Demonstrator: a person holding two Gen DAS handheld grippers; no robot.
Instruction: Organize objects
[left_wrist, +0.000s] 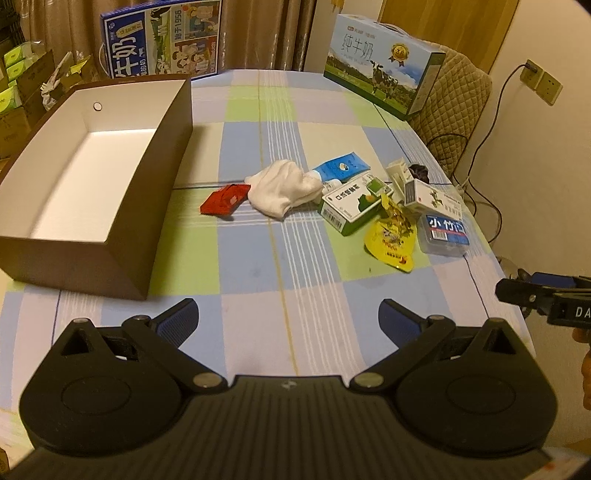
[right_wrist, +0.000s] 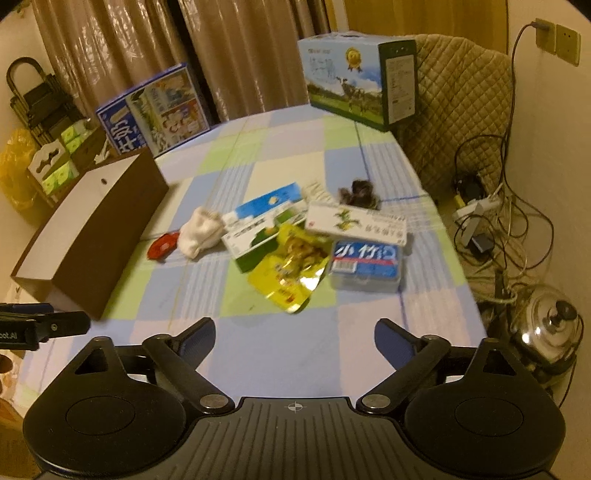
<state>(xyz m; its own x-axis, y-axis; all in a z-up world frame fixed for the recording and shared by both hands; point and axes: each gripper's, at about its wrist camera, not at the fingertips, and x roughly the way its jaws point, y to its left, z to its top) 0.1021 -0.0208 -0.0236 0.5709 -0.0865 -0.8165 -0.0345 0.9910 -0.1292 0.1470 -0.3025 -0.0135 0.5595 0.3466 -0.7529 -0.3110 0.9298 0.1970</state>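
A checked tablecloth (left_wrist: 258, 236) in pale blue, green and lilac covers the table, with brown curtains (right_wrist: 122, 48) hanging behind it. Out ahead of the right gripper (right_wrist: 294, 334) lies the small heap to be sorted: nearest its open jaws is a yellow snack pouch (right_wrist: 291, 273), and just right of that a clear plastic case with a blue label (right_wrist: 365, 267). Behind the pouch sits a green-and-white medicine box (right_wrist: 255, 240), with a white carton printed with a plant (right_wrist: 354, 221) lying across the back of the case. Further off are a blue-and-white tube (right_wrist: 267, 203) and a dark crumpled thing (right_wrist: 358, 194) (too blurred to name). To the left of the boxes rests a white sock (right_wrist: 199, 232), and beyond it a red packet (right_wrist: 162, 245).

The right gripper's fingers stand well apart with nothing between them, hanging above bare cloth short of the pouch. The left gripper (left_wrist: 290, 319) is likewise spread wide and empty; from its own view the heap lies ahead and to the right, the red packet (left_wrist: 224, 199) and sock (left_wrist: 284, 190) nearest its centre line.

Ahead and to the left of the left gripper stands a big brown box with a white inside (left_wrist: 92, 166), open-topped and with nothing in it. Two milk cartons stand at the far edge: a dark blue one (left_wrist: 162, 40) behind the brown box, and a light blue one with a cow (left_wrist: 384, 66) at the far right corner. Past the table's right side, cables (right_wrist: 491, 221) trail on the floor beside a steel pot (right_wrist: 550, 328).
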